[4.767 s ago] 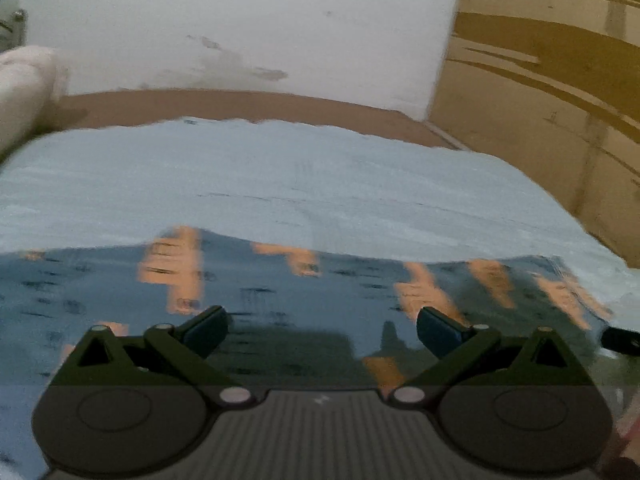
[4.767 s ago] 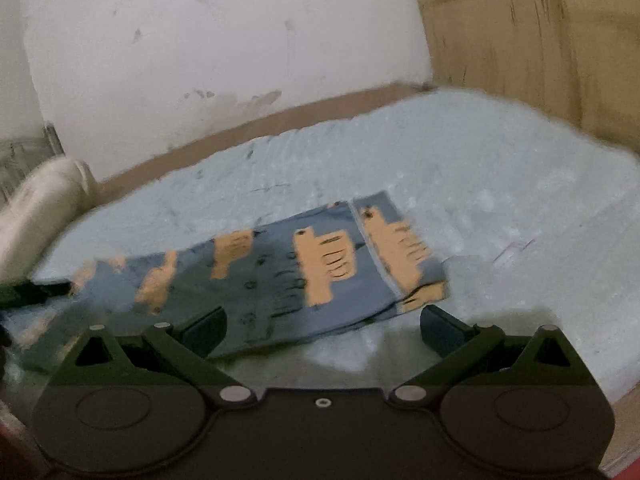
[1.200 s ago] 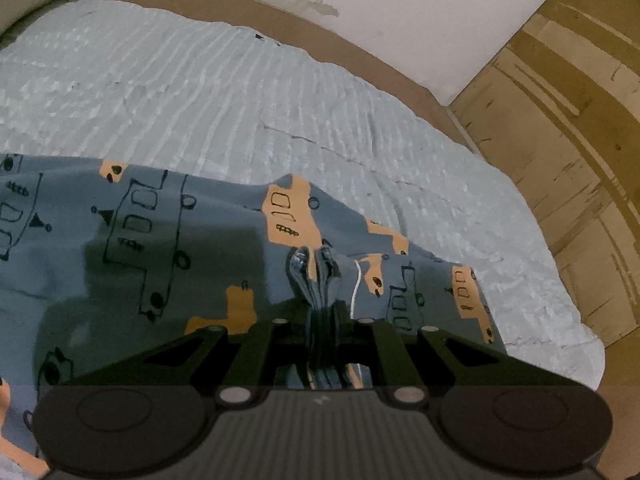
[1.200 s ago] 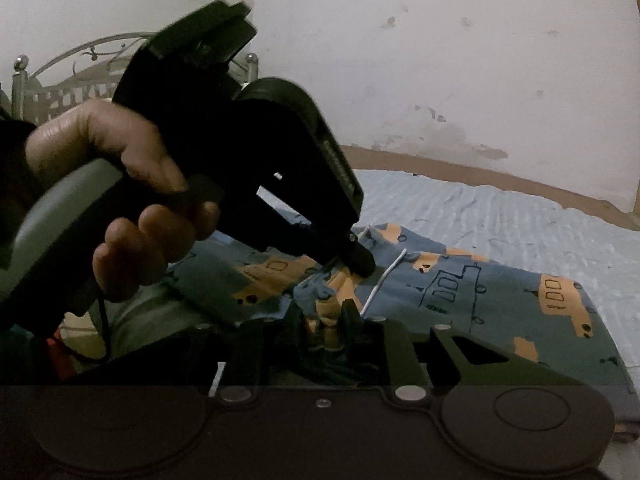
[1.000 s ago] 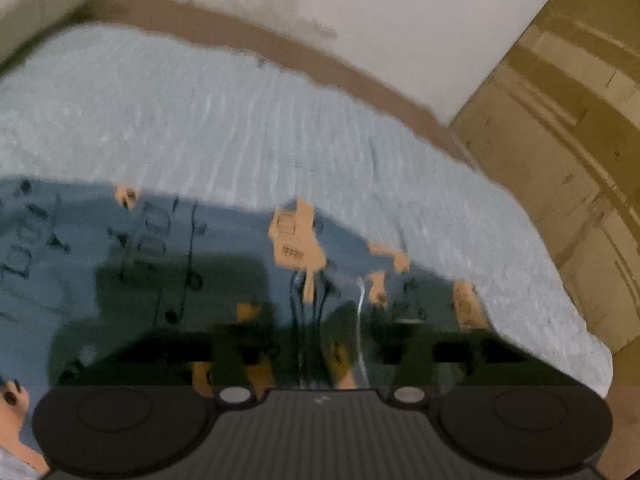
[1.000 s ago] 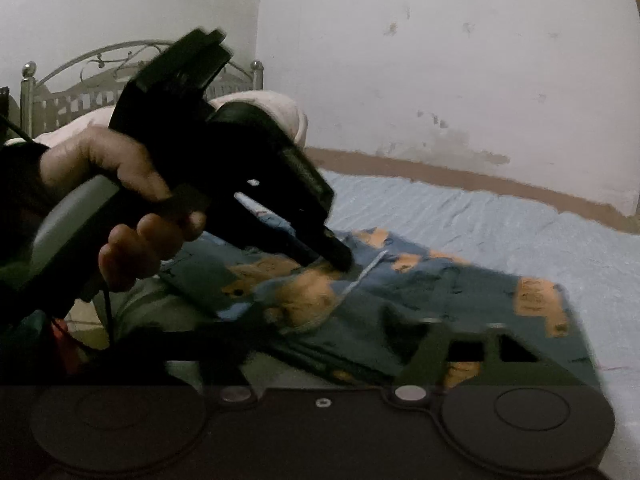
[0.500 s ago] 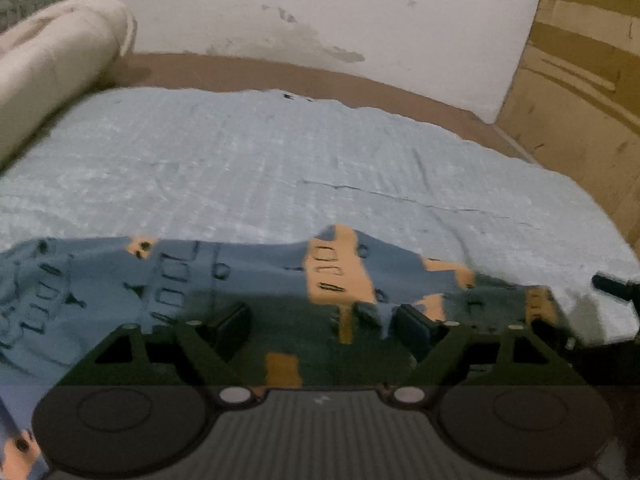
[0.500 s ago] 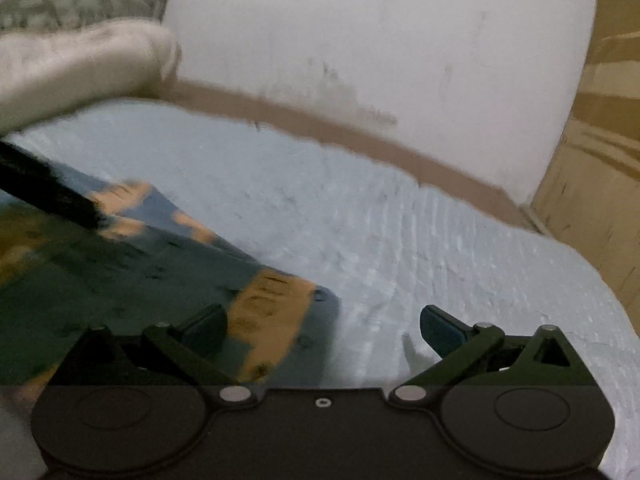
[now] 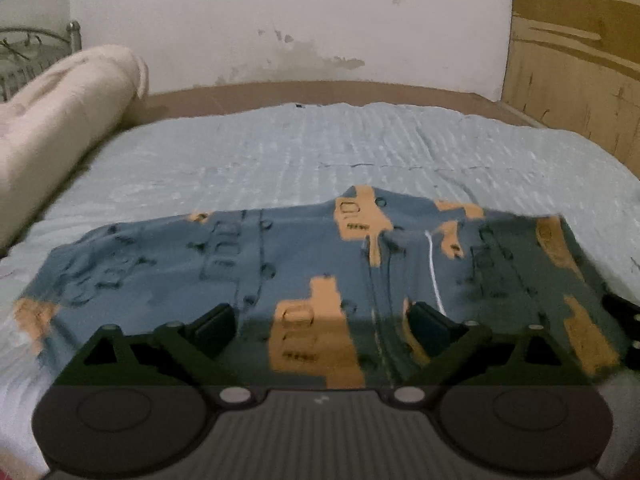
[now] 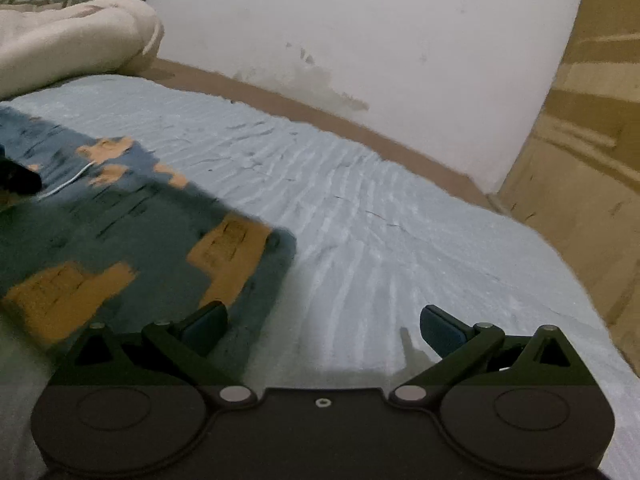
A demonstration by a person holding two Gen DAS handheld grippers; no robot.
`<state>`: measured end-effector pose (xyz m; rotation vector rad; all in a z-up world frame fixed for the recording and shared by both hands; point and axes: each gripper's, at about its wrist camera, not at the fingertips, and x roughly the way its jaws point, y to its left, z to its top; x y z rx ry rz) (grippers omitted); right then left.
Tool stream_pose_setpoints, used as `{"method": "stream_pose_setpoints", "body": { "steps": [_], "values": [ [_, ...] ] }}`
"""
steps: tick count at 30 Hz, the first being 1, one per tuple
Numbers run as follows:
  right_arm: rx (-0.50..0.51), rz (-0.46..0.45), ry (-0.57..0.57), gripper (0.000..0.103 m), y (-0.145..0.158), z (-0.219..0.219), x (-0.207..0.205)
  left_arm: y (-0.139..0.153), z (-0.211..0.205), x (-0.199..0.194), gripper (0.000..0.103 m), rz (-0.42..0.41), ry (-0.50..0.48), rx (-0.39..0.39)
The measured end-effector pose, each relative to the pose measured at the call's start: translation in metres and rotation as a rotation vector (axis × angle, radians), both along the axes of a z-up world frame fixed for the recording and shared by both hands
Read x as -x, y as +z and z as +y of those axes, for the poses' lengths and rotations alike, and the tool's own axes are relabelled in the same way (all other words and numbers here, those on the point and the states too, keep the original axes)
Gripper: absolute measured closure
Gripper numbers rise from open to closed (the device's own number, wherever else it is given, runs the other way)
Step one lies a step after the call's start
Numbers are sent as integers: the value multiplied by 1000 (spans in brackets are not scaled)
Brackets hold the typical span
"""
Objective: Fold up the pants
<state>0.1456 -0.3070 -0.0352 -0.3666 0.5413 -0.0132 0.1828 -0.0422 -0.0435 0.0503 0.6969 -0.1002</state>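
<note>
The pants (image 9: 280, 256) are blue with orange vehicle prints and lie flat across the light blue bedspread (image 9: 320, 148). A white drawstring (image 9: 434, 268) shows on top of them. My left gripper (image 9: 322, 324) hovers over their near edge. Its jaws are opening, and nothing is pinched between them. In the right wrist view the pants (image 10: 120, 232) fill the left side. My right gripper (image 10: 324, 328) stands wide open over the pants' right corner and bare bedspread (image 10: 380, 220), holding nothing. The left gripper's tip (image 10: 16, 176) pokes in at the left edge.
A rolled cream blanket (image 9: 60, 120) lies along the bed's left side, with a metal headboard (image 9: 24, 52) behind it. A white wall stands at the back. A wooden wardrobe (image 9: 580, 60) closes off the right. Bare bedspread stretches beyond the pants.
Both grippers were shut on bunched fabric; both have let go, opened and drawn back. The right gripper has swung rightward. The pants now lie flat on the bed.
</note>
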Motion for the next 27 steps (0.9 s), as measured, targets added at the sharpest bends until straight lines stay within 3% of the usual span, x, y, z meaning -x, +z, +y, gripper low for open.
{"method": "stream_pose_setpoints", "body": {
  "steps": [3,8,13,20,23,27],
  "values": [
    [-26,-54,-24,1,-5,-2,30,1,2,16,6,-25,6,-6],
    [-50,-105,-86,1,2,4,41,10,7,31,4,-48,10,9],
    [-81,-181,13,1,27,30,35,33,35,48,1,-95,77,63],
    [-130,-116,184,1,33,102,-18,40,97,56,1,-93,279,79],
    [-99,-73,179,1,24,127,-43,34,122,52,1,-79,355,91],
    [-71,-11,147,1,7,135,-59,22,146,37,1,-72,384,168]
  ]
}}
